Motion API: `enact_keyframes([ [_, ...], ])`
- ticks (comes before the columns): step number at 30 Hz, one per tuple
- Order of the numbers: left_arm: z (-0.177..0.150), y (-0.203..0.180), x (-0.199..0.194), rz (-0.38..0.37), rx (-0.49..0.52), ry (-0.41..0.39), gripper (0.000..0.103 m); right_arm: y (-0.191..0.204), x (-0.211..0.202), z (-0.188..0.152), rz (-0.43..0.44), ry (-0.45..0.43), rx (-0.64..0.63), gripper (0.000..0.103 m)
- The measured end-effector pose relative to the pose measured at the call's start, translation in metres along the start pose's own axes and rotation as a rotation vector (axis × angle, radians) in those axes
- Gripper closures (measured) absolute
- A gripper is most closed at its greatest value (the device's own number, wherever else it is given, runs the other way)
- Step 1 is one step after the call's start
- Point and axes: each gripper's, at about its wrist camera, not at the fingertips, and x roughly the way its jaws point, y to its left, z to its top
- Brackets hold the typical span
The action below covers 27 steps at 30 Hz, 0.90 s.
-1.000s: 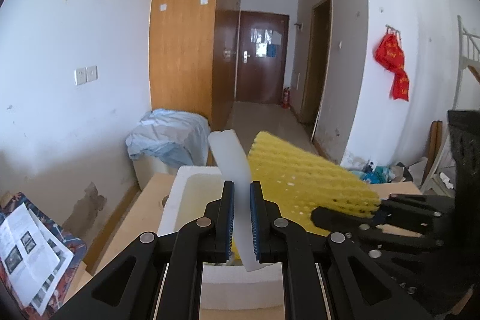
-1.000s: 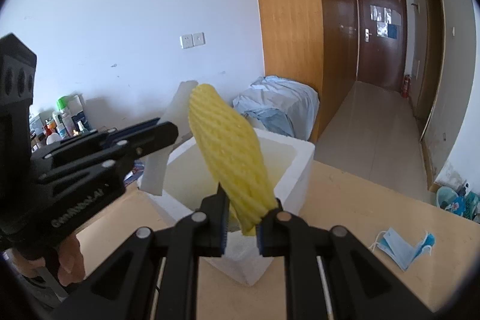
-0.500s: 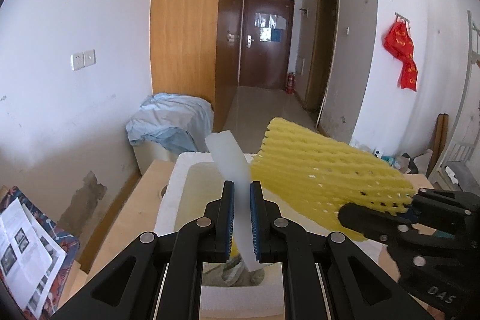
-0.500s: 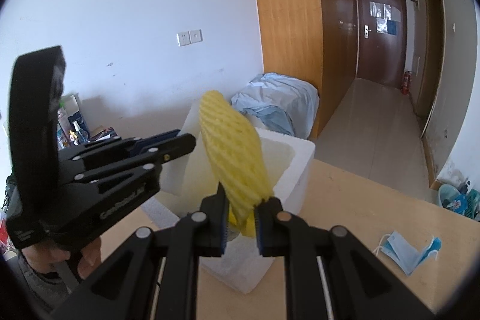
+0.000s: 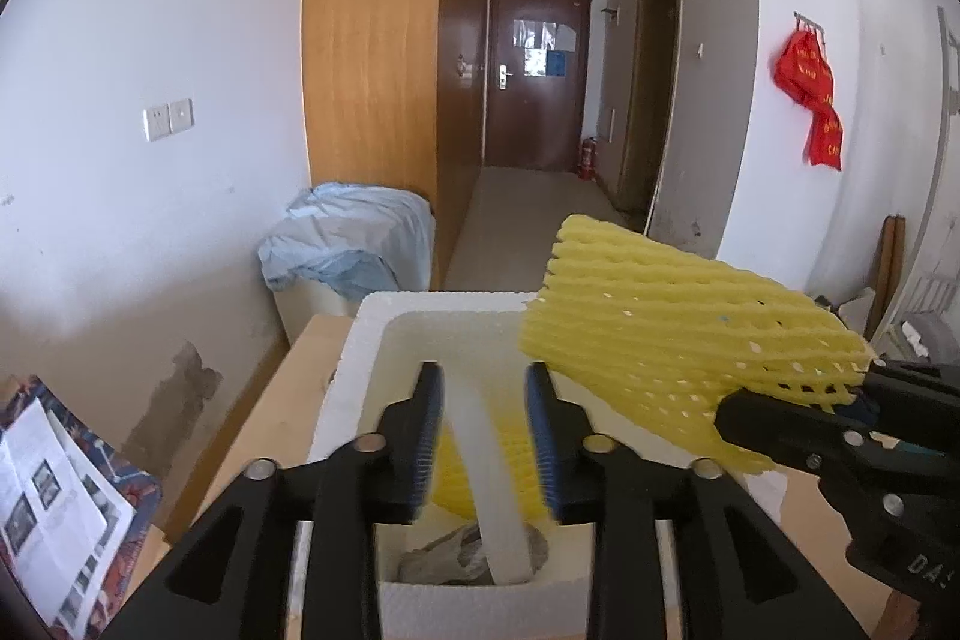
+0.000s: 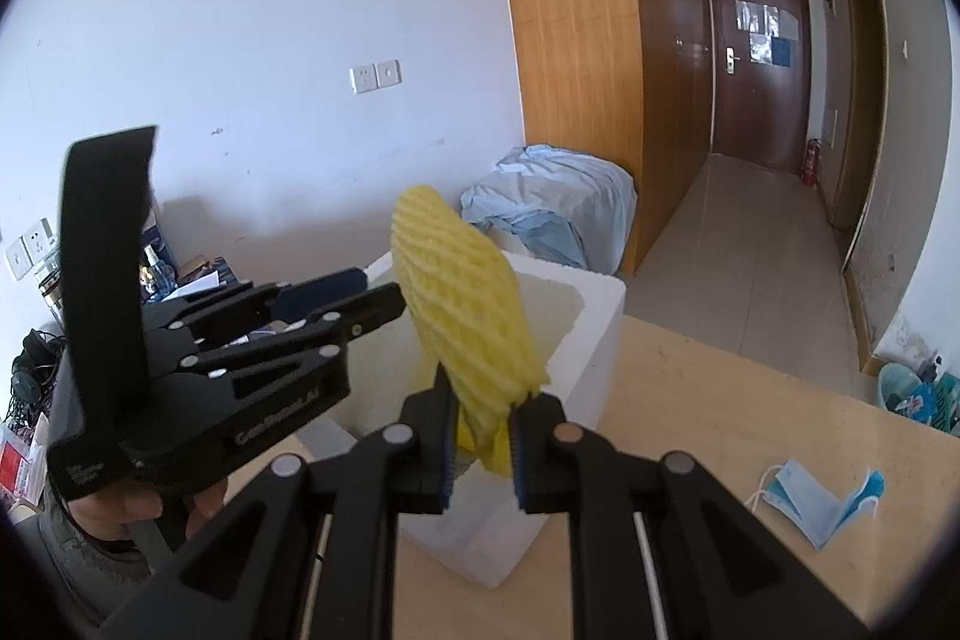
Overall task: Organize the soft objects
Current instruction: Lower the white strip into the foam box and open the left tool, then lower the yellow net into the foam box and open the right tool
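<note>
gripping yellow foam net [image 6: 465, 316]

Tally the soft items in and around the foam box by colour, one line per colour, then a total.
Yellow: 2, a foam net in the right gripper and another lying in the white foam box
White: 1, a foam strip standing between the open fingers of the left gripper
Blue: 1, a face mask on the table
Total: 4
</note>
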Motion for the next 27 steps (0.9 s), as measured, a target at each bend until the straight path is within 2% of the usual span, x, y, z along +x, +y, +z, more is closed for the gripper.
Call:
enact_keyframes([
  [2,-0.002,-0.001,-0.005,0.012,0.003,-0.021,0.035,0.0,0.001,0.001,-0.002,0.0,0.002,0.085],
  [4,-0.003,0.0,-0.011,0.024,0.001,-0.047,0.033,-0.001,0.001,0.002,-0.004,0.0,0.005,0.085],
  [10,-0.008,0.003,-0.015,0.032,-0.011,-0.035,0.028,0.0,0.001,0.003,-0.004,-0.003,0.0,0.085],
  [19,-0.019,0.014,-0.037,0.07,-0.044,-0.081,0.018,0.003,0.009,0.004,-0.004,0.011,-0.01,0.085],
  [22,-0.022,0.021,-0.047,0.076,-0.069,-0.104,0.007,0.006,0.017,0.006,0.007,0.025,-0.021,0.085],
  [27,-0.029,0.026,-0.054,0.095,-0.064,-0.106,0.007,0.009,0.033,0.006,0.023,0.054,-0.025,0.085],
])
